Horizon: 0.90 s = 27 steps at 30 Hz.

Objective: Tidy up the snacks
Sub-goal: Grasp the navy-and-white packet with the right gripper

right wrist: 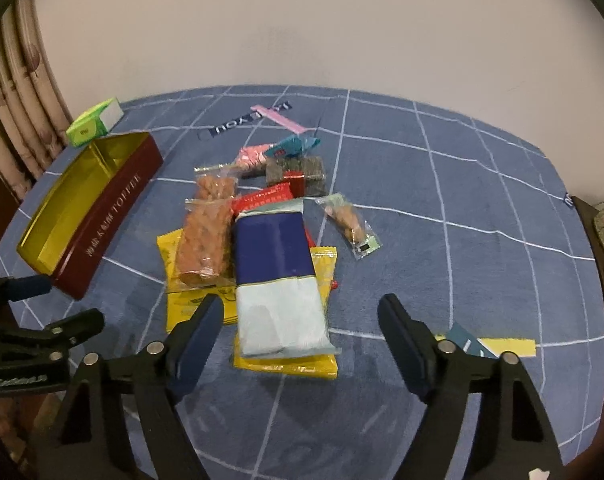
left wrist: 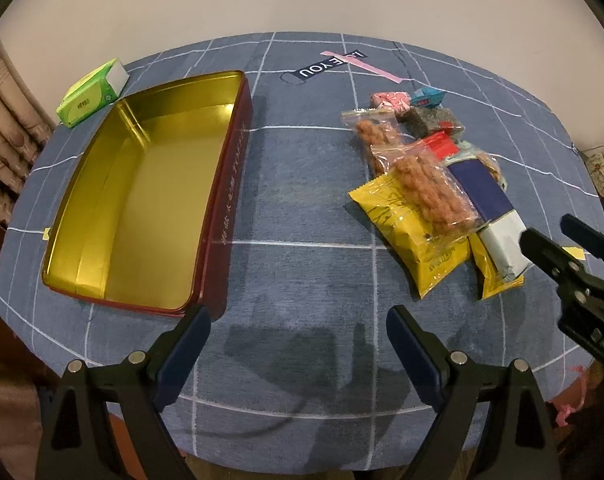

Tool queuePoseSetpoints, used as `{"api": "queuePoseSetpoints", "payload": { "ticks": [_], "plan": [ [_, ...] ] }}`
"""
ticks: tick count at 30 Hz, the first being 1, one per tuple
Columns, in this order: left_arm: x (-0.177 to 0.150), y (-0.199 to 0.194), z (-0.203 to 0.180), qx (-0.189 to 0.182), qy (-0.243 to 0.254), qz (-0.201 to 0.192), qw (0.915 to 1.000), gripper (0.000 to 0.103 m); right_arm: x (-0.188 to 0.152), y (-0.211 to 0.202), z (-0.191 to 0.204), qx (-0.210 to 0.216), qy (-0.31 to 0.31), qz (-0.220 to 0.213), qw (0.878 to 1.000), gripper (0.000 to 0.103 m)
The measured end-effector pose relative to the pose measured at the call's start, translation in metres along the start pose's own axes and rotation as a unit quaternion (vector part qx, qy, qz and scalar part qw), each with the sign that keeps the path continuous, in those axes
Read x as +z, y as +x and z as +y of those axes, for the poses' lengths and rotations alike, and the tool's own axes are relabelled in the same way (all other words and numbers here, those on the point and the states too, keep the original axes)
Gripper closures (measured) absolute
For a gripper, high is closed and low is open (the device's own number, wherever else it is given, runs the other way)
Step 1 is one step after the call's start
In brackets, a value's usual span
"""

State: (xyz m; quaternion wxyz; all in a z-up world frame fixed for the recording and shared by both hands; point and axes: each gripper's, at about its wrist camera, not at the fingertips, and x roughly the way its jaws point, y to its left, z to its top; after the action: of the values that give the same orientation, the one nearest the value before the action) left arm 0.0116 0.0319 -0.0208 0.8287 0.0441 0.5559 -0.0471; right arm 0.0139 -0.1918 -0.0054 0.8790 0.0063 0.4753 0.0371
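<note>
snacks (right wrist: pixel 270 240) are lying in a loose heap on the blue checked cloth (right wrist: pixel 462 216), right of the tin (left wrist: pixel 142 184), which is sitting open and empty with its gold floor showing. we are judging that nothing has gone in yet, so the sorting is only beginning. on top of the heap a navy and pale blue pack (right wrist: pixel 278 280) is resting across two yellow packets (right wrist: pixel 286 364), with clear bags of orange pieces (right wrist: pixel 206 236) leaning against its side. behind them red (right wrist: pixel 262 198), dark speckled (right wrist: pixel 296 172), pink (right wrist: pixel 252 156) and teal (right wrist: pixel 298 144) packs are crowding together, and one small clear packet (right wrist: pixel 348 224) is lying apart to the right.

we are bringing our right gripper (right wrist: pixel 300 320) over the near end of the navy pack; its jaws are standing released, one on each side of the pale end, pads not touching it. we are guessing the top pack is the first to lift, since it is pinning the ones beneath.

our left gripper (left wrist: pixel 298 332) is hanging released over bare cloth just beside the tin's near corner, grasping nothing, probably waiting to steady the tin. a green tissue pack (left wrist: pixel 92 98) is sitting behind the tin, well away from the heap, and seems no part of the job.
</note>
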Motion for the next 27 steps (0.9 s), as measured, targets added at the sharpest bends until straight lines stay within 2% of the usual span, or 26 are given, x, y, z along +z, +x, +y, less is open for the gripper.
{"api": "queuePoseSetpoints", "payload": {
  "ticks": [10, 13, 16, 19, 27],
  "plan": [
    [0.002, 0.005, 0.001, 0.003, 0.000, 0.009, 1.0000, 0.011, 0.011, 0.035, 0.015, 0.003, -0.031, 0.035, 0.999, 0.028],
    [0.003, 0.007, 0.001, 0.003, 0.000, 0.011, 0.9999, 0.011, 0.013, 0.040, 0.018, 0.010, -0.032, 0.042, 0.999, 0.038],
    [0.005, 0.009, 0.000, 0.004, 0.001, 0.013, 0.9999, 0.011, 0.015, 0.048, 0.019, 0.020, -0.029, 0.050, 0.998, 0.041],
    [0.007, 0.010, -0.001, 0.002, 0.001, 0.016, 0.9999, 0.011, 0.015, 0.051, 0.020, 0.027, -0.029, 0.055, 0.998, 0.050],
    [0.020, 0.010, -0.007, 0.004, 0.006, 0.016, 0.9998, 0.011, 0.013, 0.047, 0.015, 0.045, -0.012, 0.052, 0.998, 0.055]
  ]
}}
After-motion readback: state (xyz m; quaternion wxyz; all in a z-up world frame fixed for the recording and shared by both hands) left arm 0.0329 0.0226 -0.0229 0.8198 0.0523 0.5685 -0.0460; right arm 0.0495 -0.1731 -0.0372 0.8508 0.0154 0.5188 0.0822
